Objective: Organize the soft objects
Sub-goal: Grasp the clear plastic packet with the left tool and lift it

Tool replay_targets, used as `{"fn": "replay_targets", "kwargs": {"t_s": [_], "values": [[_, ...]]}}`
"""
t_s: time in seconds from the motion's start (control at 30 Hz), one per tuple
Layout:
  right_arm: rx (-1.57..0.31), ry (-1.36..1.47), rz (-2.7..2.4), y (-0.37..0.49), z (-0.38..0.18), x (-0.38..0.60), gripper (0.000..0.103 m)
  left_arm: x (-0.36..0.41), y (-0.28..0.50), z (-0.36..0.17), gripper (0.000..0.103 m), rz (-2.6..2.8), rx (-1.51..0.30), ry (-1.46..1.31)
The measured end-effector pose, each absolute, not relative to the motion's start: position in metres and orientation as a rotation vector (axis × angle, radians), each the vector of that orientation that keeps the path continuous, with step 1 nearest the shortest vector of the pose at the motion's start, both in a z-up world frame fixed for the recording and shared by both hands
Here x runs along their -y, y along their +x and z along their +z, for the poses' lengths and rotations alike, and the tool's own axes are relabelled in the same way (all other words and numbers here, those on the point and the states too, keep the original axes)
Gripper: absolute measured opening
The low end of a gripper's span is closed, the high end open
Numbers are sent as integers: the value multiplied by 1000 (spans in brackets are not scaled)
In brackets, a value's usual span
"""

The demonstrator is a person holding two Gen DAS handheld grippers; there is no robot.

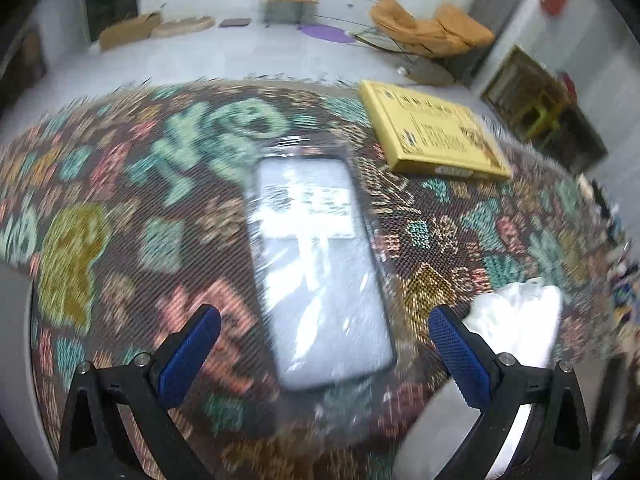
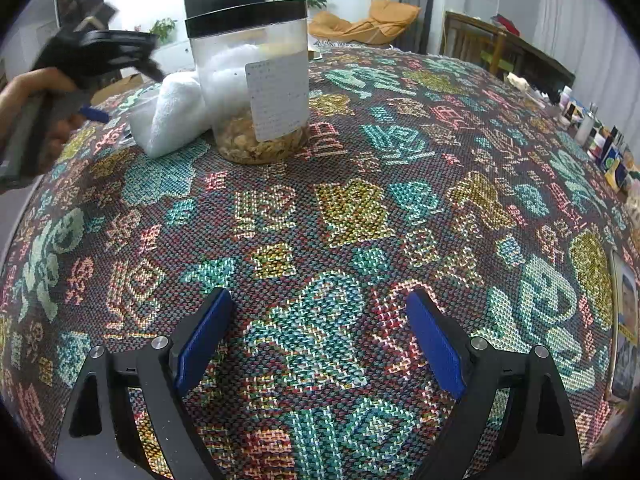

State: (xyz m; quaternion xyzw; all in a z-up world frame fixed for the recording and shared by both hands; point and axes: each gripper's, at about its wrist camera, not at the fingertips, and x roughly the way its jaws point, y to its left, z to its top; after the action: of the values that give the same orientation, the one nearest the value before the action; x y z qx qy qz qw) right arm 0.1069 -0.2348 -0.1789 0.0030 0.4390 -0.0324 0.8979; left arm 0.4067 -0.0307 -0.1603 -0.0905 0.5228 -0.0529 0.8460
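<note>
Left gripper (image 1: 324, 332) is spread wide, nothing between the blue pads (image 1: 188, 360) — it hovers over a clear plastic bag (image 1: 320, 264) lying flat on the patterned woven tablecloth (image 1: 120, 208). The bag holds something pale and flat with a white printed label on its far half; contents can't be made out, the frame is motion-blurred. The bag sits between the two fingers in view, near end just beyond the tips; whether the pads touch the plastic, I can't tell.

White soft cloth (image 1: 520, 320) is bunched on the table just right of the left gripper's right finger. Yellow flat box (image 1: 432, 136) lies further back, right of the bag, apart from it.

Right gripper (image 2: 320, 344) is also fully spread and empty, above bare tablecloth (image 2: 360, 208). Ahead of it, well apart: a clear jar (image 2: 256, 92) with a black lid, upright, brownish pieces at the bottom, white fluffy stuff above, paper label on the front. A folded white towel (image 2: 172, 116) leans against the jar's left side, touching it.

The other gripper and the person's hand show at the far left edge of the right wrist view, blurred.
</note>
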Motion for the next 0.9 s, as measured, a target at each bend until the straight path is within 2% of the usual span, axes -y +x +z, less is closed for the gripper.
{"fn": "replay_targets", "kwargs": {"t_s": [0.13,0.23,0.27,0.3,0.4,0.77,0.9], "values": [[-909,6,-67,107,-179,235,91,48,427,-183,103,-91,-1144,-104],[-909,6,-67,107,-179,235,91,53,428,-188,101,-68,-1105,12],[-909,5,-68,107,-179,235,91,48,424,-187,97,-73,-1093,2],[-909,5,-67,107,-179,235,91,44,419,-183,80,-63,-1066,9],[-909,6,-67,107,-179,235,91,22,400,-180,78,-52,-1061,7],[-909,5,-67,107,-180,235,91,-60,203,-183,79,64,-1010,-123],[-909,6,-67,107,-179,235,91,-51,180,-190,101,45,-1018,-63]]}}
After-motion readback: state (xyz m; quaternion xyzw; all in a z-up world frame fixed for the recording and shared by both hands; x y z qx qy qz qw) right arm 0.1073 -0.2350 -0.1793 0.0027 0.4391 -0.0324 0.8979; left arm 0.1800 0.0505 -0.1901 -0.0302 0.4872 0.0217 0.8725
